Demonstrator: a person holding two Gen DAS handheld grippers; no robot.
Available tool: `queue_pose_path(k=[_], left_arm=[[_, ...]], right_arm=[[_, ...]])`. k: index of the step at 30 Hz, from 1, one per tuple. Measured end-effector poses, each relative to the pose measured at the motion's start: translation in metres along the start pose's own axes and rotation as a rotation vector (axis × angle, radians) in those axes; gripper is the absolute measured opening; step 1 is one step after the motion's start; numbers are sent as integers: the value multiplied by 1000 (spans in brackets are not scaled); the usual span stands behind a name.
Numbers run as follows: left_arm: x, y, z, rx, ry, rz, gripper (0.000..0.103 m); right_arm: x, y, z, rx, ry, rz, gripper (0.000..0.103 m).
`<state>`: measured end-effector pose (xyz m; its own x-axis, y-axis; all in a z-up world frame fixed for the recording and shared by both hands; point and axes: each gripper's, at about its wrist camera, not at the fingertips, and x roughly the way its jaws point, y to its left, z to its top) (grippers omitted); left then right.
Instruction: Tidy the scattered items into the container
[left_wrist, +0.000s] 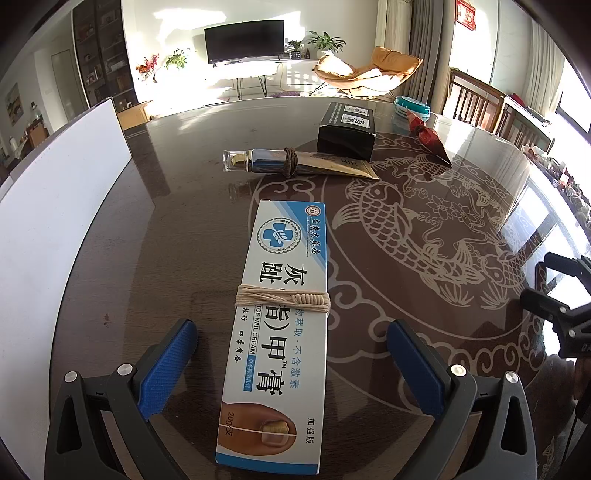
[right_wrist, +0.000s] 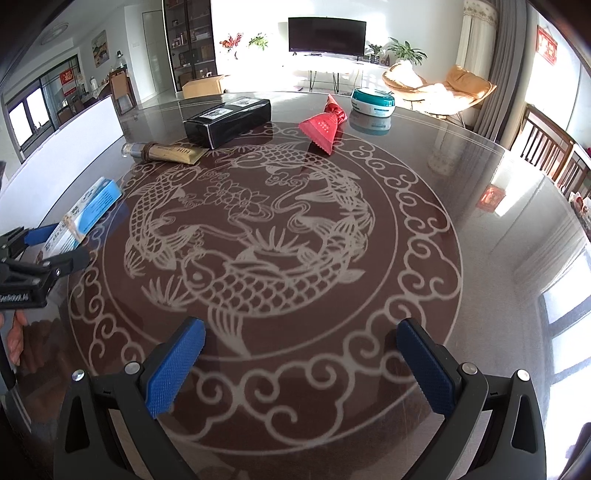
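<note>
Through the left wrist camera I saw my left gripper (left_wrist: 291, 365) with its blue pads (left_wrist: 168, 369) spread wide apart, one on either side of the nail cream box (left_wrist: 280, 332), touching neither side. The box lay flat on the bench (left_wrist: 177, 221), bound with pale string (left_wrist: 282, 299), its long axis running straight away from me along the line of the gripper, so I judged a simple squeeze across its narrow width would do. Beyond it lay a gold tube (left_wrist: 295, 166) and a black box (left_wrist: 347, 129), with a white container (left_wrist: 55, 240) off to the left. Through the right wrist camera my right gripper (right_wrist: 301, 363) stood apart too, holding nothing, over bare bench pattern. The nail cream box (right_wrist: 85, 218) sat far to its left, so the left hand was plainly the nearer.
</note>
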<state>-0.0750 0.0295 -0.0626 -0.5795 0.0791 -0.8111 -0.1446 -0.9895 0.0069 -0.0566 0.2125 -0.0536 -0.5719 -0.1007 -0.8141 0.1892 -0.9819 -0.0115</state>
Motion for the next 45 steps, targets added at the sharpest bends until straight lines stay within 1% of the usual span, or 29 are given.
queue_pose_path(k=[2,6,9,12,13,14,15,16,17,19,21,23,25,28,30,31,32,33,34,35,36,45], left_arm=[[0,0,0,0,0,0,103],[0,0,0,0,0,0,103],[0,0,0,0,0,0,103],[0,0,0,0,0,1,103],[0,0,0,0,0,1,103],[0,0,0,0,0,0,103],[1,0,0,0,0,-1,103],[1,0,0,-1,0,-1,103],[1,0,0,-1,0,-1,103],[1,0,0,-1,0,-1,103],[1,0,0,-1,0,-1,103],[1,0,0,-1,0,-1,103],[1,0,0,-1,0,-1,103],[1,0,0,-1,0,-1,103],[1,0,0,-1,0,-1,103],[1,0,0,-1,0,-1,103],[1,0,0,-1,0,-1,103],[1,0,0,-1,0,-1,103],[1,0,0,-1,0,-1,103],[1,0,0,0,0,-1,103],[1,-1,0,0,0,0,103],[2,0,0,-1,0,-1,103]], right_arm=[[18,-2,25,-7,0,4,103],[63,-8,87,-3,1,2,103],[96,-13,131,35,2,-26,103],[119,-18,164,72,2,-54,103],[123,-20,171,91,-3,-69,98],[124,-22,177,115,-22,-87,77],[122,-23,180,128,-43,-97,62],[122,-23,182,129,-55,-96,36],[121,-23,183,125,-59,-84,27],[117,-20,178,107,-62,-46,27],[106,-13,163,67,-61,-26,27],[89,-2,139,18,-59,-8,27],[65,8,106,-11,-58,-3,27],[27,18,51,32,-58,-28,28],[9,26,26,72,-60,-31,30],[4,31,19,76,-59,-34,38],[2,33,15,73,-54,-34,65],[4,39,12,62,-38,-31,78],[11,45,11,42,3,-24,103],[12,47,14,23,-7,-22,103],[15,50,14,14,2,-13,103],[21,51,15,18,-1,-11,103]])
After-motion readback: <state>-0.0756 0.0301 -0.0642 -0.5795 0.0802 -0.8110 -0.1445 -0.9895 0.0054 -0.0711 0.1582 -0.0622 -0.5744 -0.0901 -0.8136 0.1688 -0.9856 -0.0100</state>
